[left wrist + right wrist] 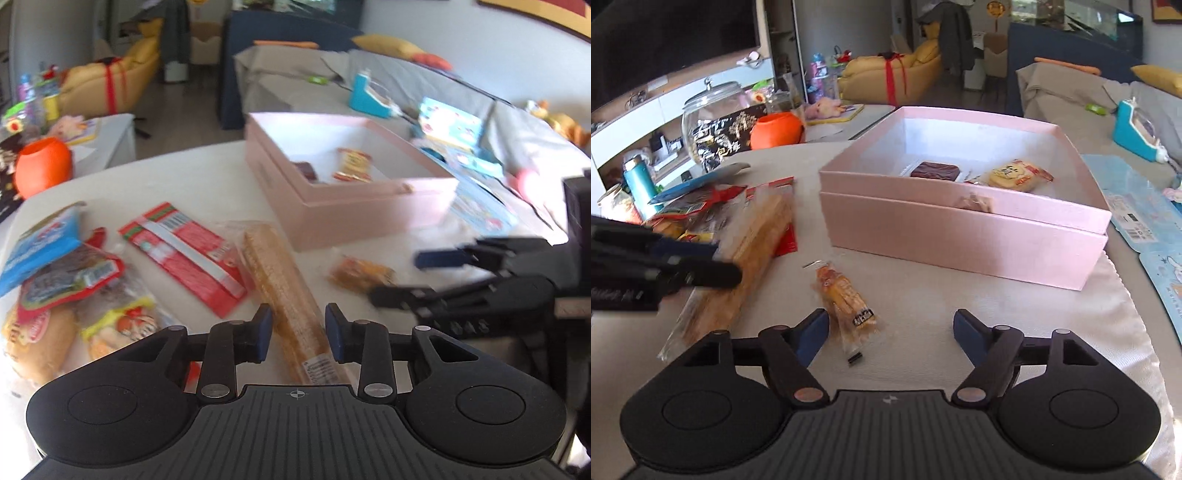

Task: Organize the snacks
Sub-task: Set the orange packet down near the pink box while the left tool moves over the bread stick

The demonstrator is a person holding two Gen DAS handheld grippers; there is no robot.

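Right wrist: open right claw [891,332] beside small snack packet [846,295].

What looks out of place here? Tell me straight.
The small orange snack packet lies alone on the table in front of the pink box, apart from the snack pile. The box's upper tier sits slightly skewed on the lower one. Nothing looks spilled or damaged.

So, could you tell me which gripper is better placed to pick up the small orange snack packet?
Right. The right gripper is open with the small orange snack packet just ahead; the left gripper straddles the long cracker pack.
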